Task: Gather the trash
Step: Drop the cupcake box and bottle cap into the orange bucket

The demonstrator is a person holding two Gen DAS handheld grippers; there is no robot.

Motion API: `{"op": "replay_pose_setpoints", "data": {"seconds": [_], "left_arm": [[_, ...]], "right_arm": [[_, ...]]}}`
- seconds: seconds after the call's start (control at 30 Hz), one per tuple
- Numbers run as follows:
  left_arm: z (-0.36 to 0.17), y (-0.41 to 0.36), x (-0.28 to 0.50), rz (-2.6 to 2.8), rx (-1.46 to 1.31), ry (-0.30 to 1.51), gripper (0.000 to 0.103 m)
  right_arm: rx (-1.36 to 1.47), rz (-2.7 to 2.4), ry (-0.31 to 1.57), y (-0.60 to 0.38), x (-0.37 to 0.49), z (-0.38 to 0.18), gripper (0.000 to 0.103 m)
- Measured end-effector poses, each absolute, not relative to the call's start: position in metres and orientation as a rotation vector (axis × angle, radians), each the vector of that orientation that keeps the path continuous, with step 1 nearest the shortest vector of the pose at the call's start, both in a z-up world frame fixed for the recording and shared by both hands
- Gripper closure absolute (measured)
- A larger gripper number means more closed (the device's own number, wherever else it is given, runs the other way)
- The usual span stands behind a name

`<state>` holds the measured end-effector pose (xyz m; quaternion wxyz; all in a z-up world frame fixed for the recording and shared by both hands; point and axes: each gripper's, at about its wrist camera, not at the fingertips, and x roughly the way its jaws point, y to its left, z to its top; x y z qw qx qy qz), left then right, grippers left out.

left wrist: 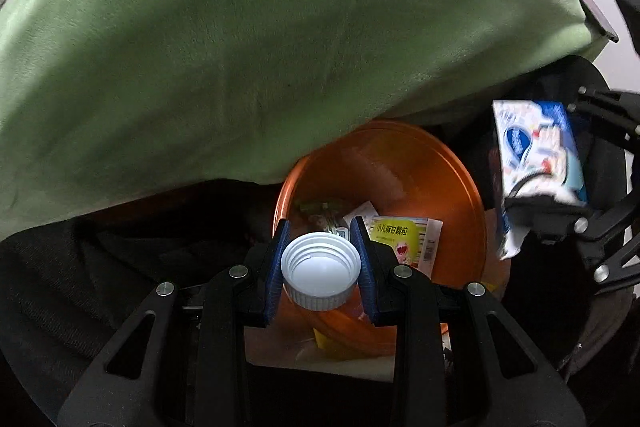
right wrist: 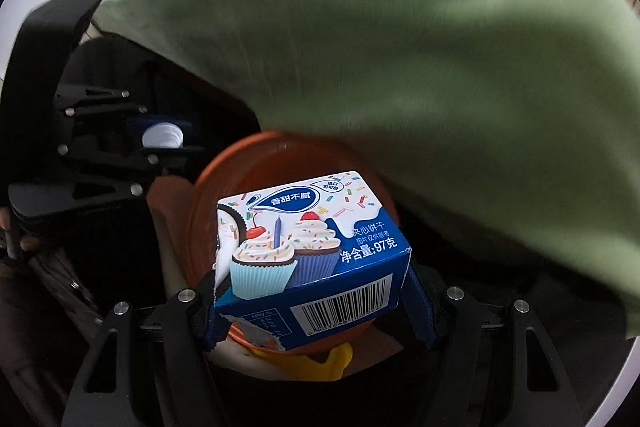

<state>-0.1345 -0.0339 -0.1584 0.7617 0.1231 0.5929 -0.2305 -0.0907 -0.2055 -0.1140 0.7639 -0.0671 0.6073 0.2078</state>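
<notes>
White cap (left wrist: 319,269) is pinched, open side up, between the left tongs (left wrist: 320,259) above the orange bin (left wrist: 460,187). Right tongs (right wrist: 316,291) clamp a blue box (right wrist: 312,251) over the same bin, which holds wrappers (left wrist: 408,239). Green cloth (left wrist: 260,47) hangs behind.

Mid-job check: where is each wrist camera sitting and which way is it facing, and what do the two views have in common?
Left wrist: sits behind the left gripper, facing steeply down into the orange bin; its fingers clamp a white bottle cap; right gripper at right edge.
Right wrist: sits behind the right gripper, also facing down over the bin; its fingers clamp a blue biscuit box; left gripper at left.
Shared: bin, green blanket, cap, box.
</notes>
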Motion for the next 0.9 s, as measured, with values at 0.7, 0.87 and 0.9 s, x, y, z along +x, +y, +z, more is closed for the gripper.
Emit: {"op": "replay_pose_setpoints", "data": {"seconds": [0.7, 0.87, 0.9], "left_arm": [[-0.152, -0.027, -0.132, -0.531, 0.233, 1.293, 0.023], [-0.152, -0.022, -0.129, -0.534, 0.191, 1.304, 0.023], [-0.151, -0.022, -0.129, -0.532, 0.188, 1.300, 0.023]], "right_arm": [[-0.213, 0.490, 1.359, -0.194, -0.083, -0.144, 0.019], [-0.197, 0.496, 1.346, -0.200, -0.082, -0.137, 0.019], [-0.196, 0.494, 1.344, -0.201, -0.082, -0.135, 0.019]]}}
